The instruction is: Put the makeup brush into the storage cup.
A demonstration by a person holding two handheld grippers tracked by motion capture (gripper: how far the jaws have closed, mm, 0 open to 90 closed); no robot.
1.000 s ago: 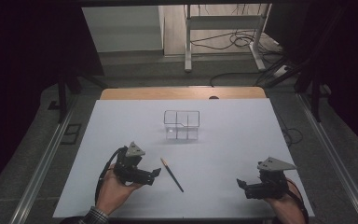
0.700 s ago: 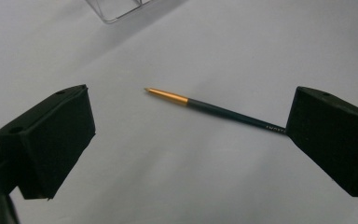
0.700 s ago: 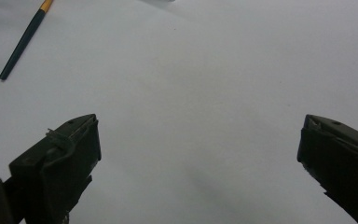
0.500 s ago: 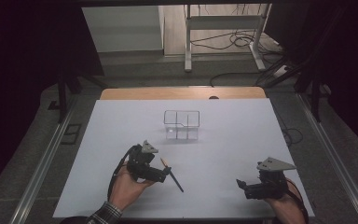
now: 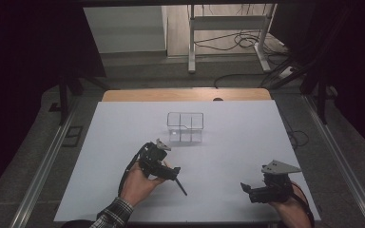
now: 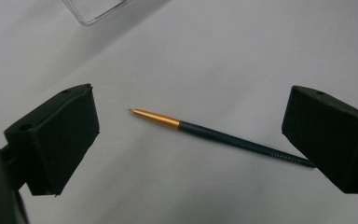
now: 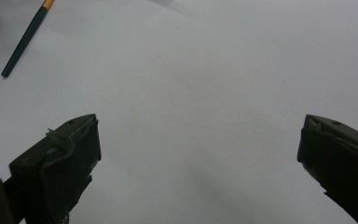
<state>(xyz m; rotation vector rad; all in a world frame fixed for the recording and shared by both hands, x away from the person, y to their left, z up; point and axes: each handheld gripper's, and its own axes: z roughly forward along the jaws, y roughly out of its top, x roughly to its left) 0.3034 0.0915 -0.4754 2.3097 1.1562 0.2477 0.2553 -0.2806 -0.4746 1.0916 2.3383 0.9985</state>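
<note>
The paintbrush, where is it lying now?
In the high view the paintbrush lies on the white table, under the open left gripper, nearer than the clear box.

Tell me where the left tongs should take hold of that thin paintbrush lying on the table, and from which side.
Grip the paintbrush on its dark handle just behind the gold ferrule, coming straight down from above. It lies flat on the white table, slim and straight, between the open jaws of the left tongs, so they should probably close across its width.
</note>
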